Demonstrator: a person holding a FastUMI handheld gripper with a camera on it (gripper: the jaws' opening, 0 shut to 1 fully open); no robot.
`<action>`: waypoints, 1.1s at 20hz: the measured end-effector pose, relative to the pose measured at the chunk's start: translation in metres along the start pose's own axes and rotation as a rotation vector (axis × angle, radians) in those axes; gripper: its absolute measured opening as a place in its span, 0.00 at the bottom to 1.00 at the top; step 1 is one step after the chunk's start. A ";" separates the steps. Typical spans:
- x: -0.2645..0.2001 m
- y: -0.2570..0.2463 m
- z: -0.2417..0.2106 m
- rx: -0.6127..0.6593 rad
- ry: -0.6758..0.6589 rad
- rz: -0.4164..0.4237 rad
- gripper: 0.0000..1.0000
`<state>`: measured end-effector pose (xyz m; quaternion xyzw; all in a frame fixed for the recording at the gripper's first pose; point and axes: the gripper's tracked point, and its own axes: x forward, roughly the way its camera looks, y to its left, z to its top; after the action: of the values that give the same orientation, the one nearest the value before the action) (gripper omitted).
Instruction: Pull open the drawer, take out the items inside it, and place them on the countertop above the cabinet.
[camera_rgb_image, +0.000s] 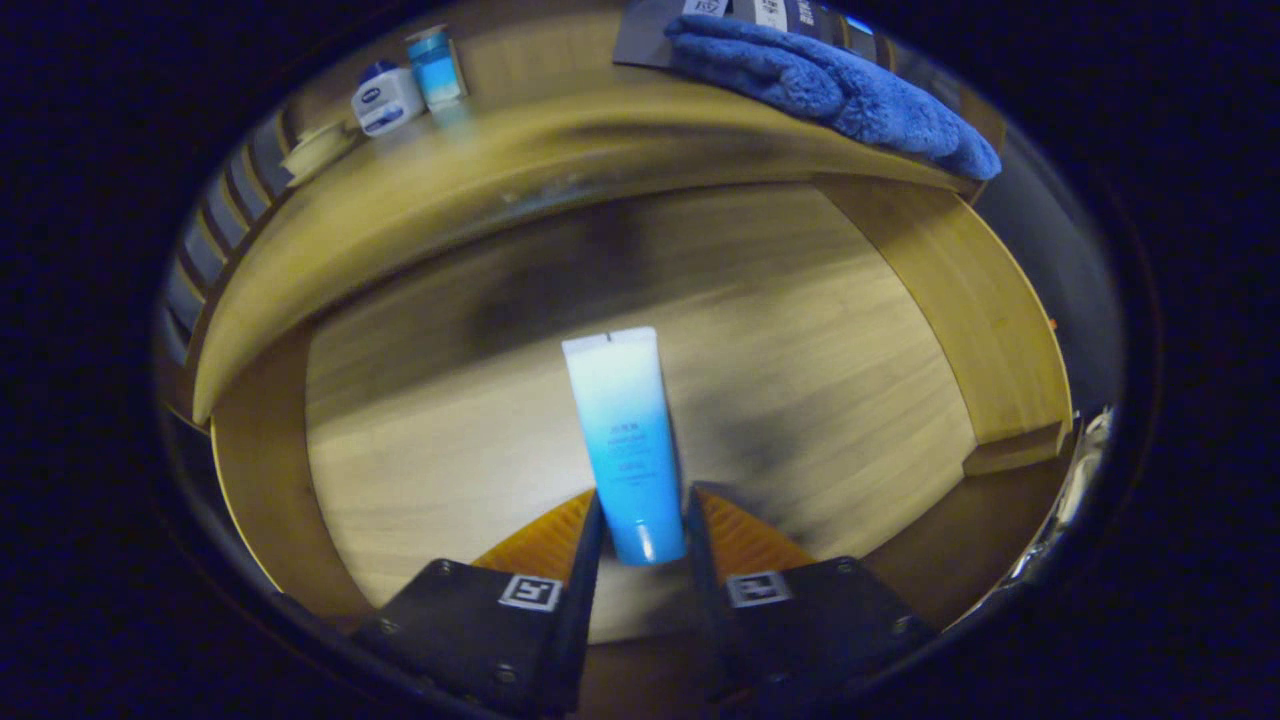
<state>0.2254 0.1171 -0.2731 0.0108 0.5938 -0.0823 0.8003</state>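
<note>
A white-to-blue squeeze tube (625, 430) points away from me between the two fingers, its blue cap end held in the grip. My gripper (645, 497) is shut on that lower end, one finger against each side. Below and beyond the tube lies the open wooden drawer (1000, 330), its pale floor (430, 420) bare around the tube, with dark shadows across it. The wooden countertop (560, 150) runs above the drawer's far side.
On the countertop's far left stand a white jar with a blue lid (387, 100), a small blue bottle (436, 65) and a pale dish (320, 150). A folded blue towel (840, 90) lies at the far right, beside a dark box (650, 30).
</note>
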 end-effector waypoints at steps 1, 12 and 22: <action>0.000 -0.001 0.000 -0.004 -0.001 0.000 0.41; -0.090 -0.017 0.017 -0.040 -0.225 -0.122 0.35; -0.147 0.023 0.100 -0.108 -0.424 -0.099 0.35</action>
<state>0.2827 0.1459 -0.1052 -0.0788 0.4156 -0.0900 0.9016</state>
